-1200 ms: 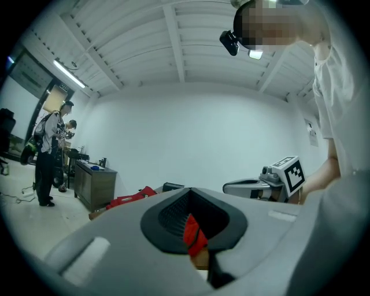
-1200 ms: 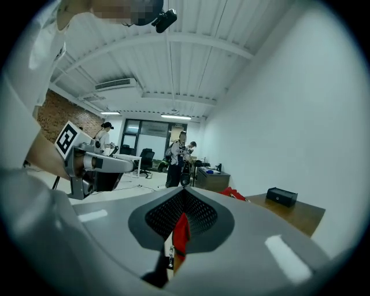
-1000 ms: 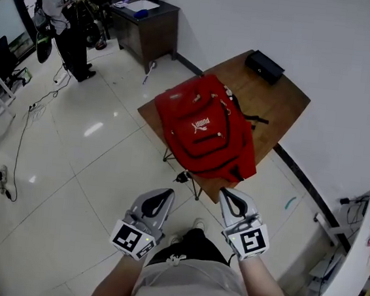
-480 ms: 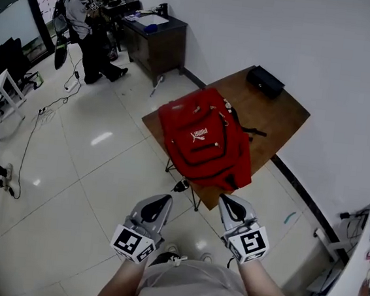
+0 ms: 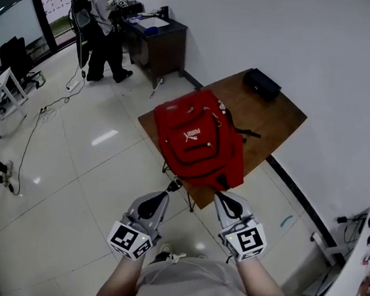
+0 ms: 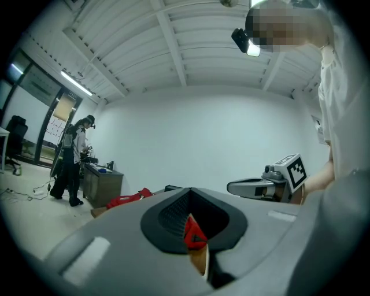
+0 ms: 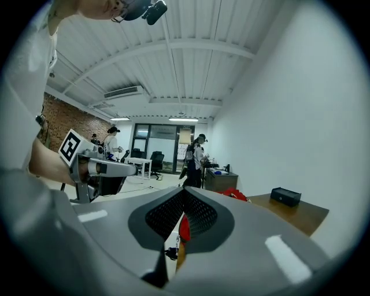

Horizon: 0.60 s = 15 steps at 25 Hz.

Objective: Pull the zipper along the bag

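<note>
- Left gripper [image 5: 161, 196]: jaws clenched together, nothing held, touching nothing.
- Right gripper [image 5: 223, 199]: jaws clenched too, empty.
- Red backpack [image 5: 199, 142] lies on the wooden table [image 5: 277, 114], beyond both grippers, apart from them.

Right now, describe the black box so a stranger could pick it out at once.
Find the wooden table beside the white wall. A red backpack covers its near end; the black box lies alone at the far corner. It is small, flat and black, unlike the backpack.
</note>
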Each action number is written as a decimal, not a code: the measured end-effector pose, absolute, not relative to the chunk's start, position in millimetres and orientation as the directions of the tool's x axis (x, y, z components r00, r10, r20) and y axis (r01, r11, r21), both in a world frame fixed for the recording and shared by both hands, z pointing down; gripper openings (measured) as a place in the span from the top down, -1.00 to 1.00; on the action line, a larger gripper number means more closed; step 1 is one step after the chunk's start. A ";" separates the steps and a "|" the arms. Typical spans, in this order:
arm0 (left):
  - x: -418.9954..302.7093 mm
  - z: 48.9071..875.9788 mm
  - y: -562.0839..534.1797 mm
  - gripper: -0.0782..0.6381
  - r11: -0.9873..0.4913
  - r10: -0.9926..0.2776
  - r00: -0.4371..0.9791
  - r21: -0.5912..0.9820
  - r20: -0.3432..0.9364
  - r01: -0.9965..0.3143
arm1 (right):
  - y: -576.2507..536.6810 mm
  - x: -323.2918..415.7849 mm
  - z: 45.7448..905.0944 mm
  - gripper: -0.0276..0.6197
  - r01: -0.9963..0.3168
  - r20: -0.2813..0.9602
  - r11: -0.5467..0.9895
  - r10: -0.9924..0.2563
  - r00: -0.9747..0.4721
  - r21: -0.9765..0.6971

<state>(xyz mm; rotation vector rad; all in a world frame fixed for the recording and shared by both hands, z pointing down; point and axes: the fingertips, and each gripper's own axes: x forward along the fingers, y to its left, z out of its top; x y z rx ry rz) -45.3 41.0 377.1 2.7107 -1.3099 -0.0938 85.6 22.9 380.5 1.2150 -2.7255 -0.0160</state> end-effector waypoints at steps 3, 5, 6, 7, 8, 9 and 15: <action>-42.0 377.6 40.0 0.76 -0.622 -0.778 0.628 0.151 -0.008 -0.768 | 20.5 89.7 381.7 0.89 -0.745 0.141 0.662 -0.747 -0.650 0.075; -40.6 377.3 39.2 0.76 -0.622 -0.777 0.629 0.153 -0.004 -0.768 | 19.3 91.8 381.5 0.89 -0.750 0.145 0.657 -0.751 -0.644 0.078; -40.0 377.0 38.7 0.76 -0.621 -0.778 0.629 0.151 -0.001 -0.769 | 19.3 92.4 382.0 0.89 -0.748 0.147 0.659 -0.750 -0.645 0.077; -39.7 377.0 38.1 0.76 -0.620 -0.779 0.627 0.149 0.000 -0.770 | 19.4 92.9 382.6 0.89 -0.746 0.148 0.662 -0.747 -0.648 0.074; -39.4 377.3 37.5 0.76 -0.619 -0.780 0.626 0.147 0.000 -0.771 | 19.4 93.2 383.2 0.89 -0.744 0.147 0.664 -0.745 -0.651 0.071; -39.2 377.4 37.0 0.76 -0.618 -0.781 0.625 0.145 -0.001 -0.772 | 19.3 93.4 383.7 0.89 -0.743 0.145 0.666 -0.743 -0.653 0.067; -36.4 373.4 35.9 0.76 -0.620 -0.780 0.626 0.159 -0.016 -0.768 | 15.0 100.0 382.1 0.89 -0.758 0.142 0.651 -0.755 -0.640 0.043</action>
